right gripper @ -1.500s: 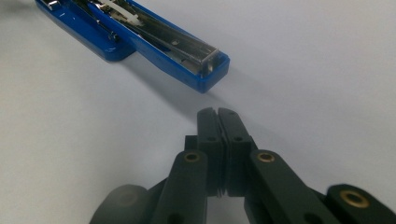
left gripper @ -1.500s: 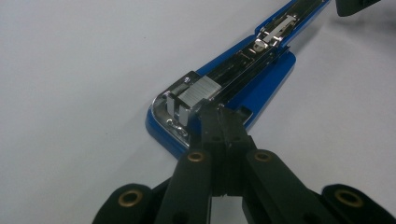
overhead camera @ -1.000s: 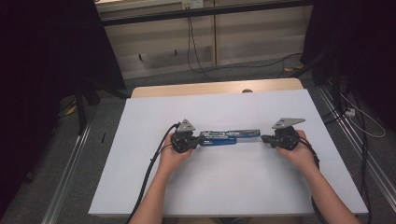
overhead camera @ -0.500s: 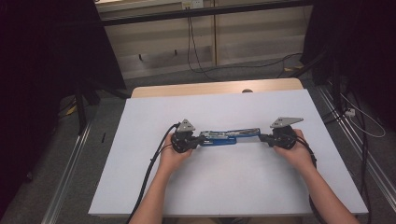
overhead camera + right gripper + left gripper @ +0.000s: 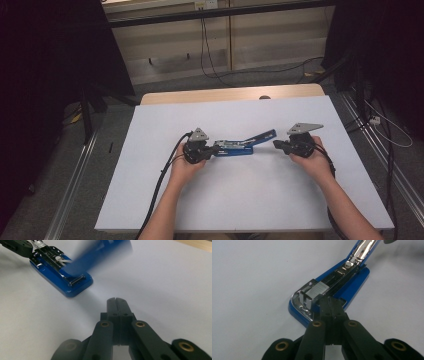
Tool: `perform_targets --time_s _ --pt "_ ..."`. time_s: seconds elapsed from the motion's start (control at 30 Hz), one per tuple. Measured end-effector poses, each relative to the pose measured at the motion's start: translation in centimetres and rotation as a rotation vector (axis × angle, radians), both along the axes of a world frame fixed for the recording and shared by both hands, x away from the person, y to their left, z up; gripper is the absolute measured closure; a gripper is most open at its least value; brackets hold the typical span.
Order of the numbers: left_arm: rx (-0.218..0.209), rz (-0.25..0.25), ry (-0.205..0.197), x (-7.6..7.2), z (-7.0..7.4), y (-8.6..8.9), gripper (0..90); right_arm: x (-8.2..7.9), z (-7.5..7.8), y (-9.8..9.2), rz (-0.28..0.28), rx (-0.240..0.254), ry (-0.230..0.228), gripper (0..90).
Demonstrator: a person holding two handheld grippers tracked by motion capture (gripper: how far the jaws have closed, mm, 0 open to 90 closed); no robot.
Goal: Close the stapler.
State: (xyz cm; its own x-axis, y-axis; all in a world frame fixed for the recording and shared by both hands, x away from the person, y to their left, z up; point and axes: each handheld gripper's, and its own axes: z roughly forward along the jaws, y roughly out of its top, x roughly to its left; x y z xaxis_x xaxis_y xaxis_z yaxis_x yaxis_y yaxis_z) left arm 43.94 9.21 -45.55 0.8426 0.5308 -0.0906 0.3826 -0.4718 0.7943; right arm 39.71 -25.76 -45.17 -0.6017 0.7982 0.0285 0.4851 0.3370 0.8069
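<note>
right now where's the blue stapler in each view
High view: blue stapler lies mid-table between the two grippers, top arm lifted toward the right.
Left gripper view: centre to upper right, staple channel exposed, right ahead of the shut fingers.
Right gripper view: upper left, top arm blurred.
Shared landmark: white tabletop.

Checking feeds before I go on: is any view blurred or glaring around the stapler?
Right gripper view: the stapler's raised arm is smeared with blur, while its base and the right gripper are fairly sharp. Left gripper view: sharp near the left gripper, with glare on the chrome staple channel. High view: dim and even, dark surroundings, stapler small but legible.
</note>
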Motion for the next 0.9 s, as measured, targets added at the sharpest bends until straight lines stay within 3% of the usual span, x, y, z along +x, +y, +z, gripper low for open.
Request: perform_targets --time_s 0.33,0.5,0.6,0.77,0.9 --pt "0.021 -0.015 0.02 -0.1 -0.2 0.1 90.0 0.2 -0.1 1.2 0.036 0.001 -0.008 90.0" --pt "-0.036 -0.016 0.025 -0.2 0.4 0.6 90.0 0.1 -0.2 1.4 0.044 0.028 0.003 90.0" --pt "-0.041 -0.017 0.028 -0.3 0.5 0.8 90.0 -0.1 -0.3 1.4 0.044 0.047 0.01 90.0" --pt "-0.083 -0.011 0.043 -0.5 0.9 1.1 81.6 -0.4 -0.3 1.4 0.036 0.068 0.014 79.0" --pt "-0.086 -0.013 0.052 -0.6 1.1 1.2 70.7 -0.7 -0.1 1.4 0.029 0.089 0.014 67.7"
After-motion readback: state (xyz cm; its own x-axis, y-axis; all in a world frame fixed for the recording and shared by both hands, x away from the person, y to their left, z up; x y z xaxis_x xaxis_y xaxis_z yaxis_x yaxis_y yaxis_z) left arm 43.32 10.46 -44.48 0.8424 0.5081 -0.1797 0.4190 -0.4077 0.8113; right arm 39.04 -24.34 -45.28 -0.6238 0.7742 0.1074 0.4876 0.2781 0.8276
